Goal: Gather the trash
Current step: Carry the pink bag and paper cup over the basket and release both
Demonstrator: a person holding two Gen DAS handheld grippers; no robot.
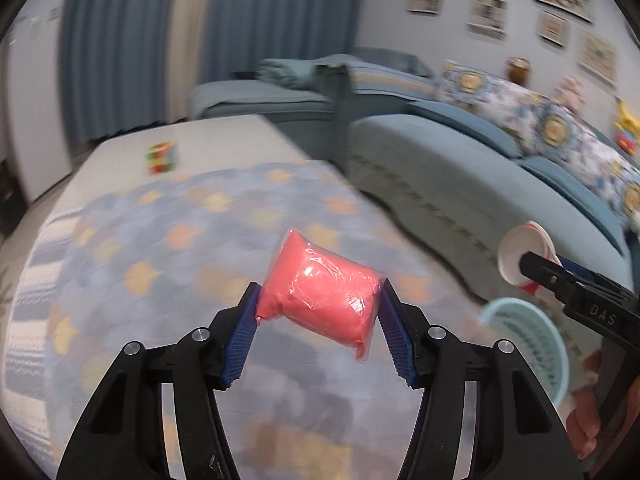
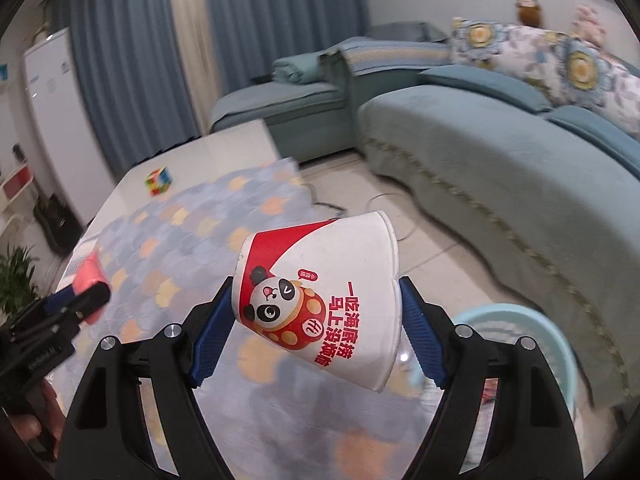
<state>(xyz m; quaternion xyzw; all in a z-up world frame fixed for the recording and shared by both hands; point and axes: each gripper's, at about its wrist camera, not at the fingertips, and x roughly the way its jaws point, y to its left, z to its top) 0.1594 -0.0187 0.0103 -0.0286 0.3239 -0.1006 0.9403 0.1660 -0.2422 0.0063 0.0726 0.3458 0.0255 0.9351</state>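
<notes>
above the patterned surface (image 2: 280, 420), the left tool (image 1: 318, 312) is clamping a pink packet (image 1: 324, 300) and the right tool (image 2: 316, 316) a paper cup (image 2: 320, 300), both needing firm carrying to the pale basket (image 2: 532, 344).

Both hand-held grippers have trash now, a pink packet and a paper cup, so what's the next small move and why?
Probably carry the right hand-held gripper rightward over the light blue basket and drop the paper cup first. The basket sits just right of it, the cup is firmly pinched, and the left hand-held gripper holding the pink packet is farther away.
</notes>
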